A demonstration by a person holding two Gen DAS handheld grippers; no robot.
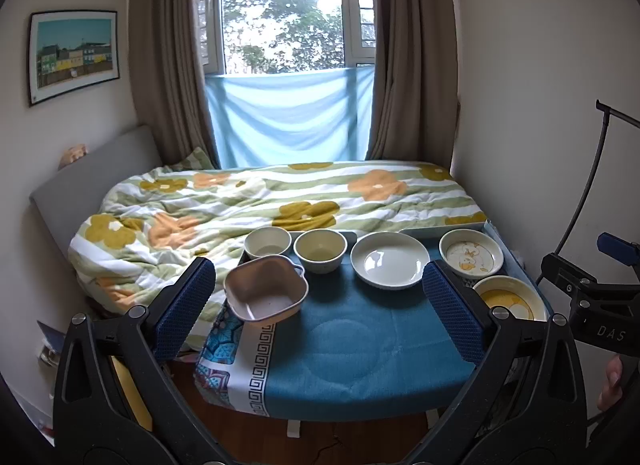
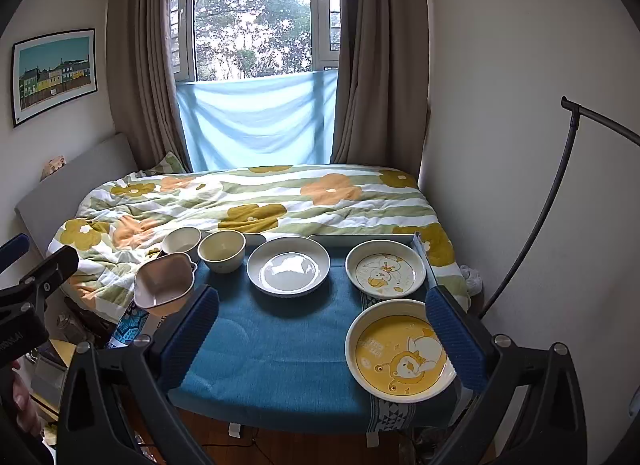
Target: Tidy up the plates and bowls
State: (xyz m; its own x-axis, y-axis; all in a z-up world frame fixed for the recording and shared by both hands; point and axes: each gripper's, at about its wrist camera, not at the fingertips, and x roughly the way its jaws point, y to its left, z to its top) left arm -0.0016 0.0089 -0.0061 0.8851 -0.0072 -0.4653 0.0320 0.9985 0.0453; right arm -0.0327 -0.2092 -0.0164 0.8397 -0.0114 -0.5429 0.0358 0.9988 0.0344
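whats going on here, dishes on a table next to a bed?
A person holds a gripper in each hand over a small table covered in blue cloth, at the foot of a bed. The left gripper and right gripper are both open and empty. Nothing is stacked: a pink square bowl, two cream bowls, a plain white plate and two duck plates sit apart.

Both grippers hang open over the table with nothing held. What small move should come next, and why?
Probably lower the open left gripper toward the pink square bowl: it overhangs the table's left edge, the nearest dish to that gripper, and nothing is stacked yet.
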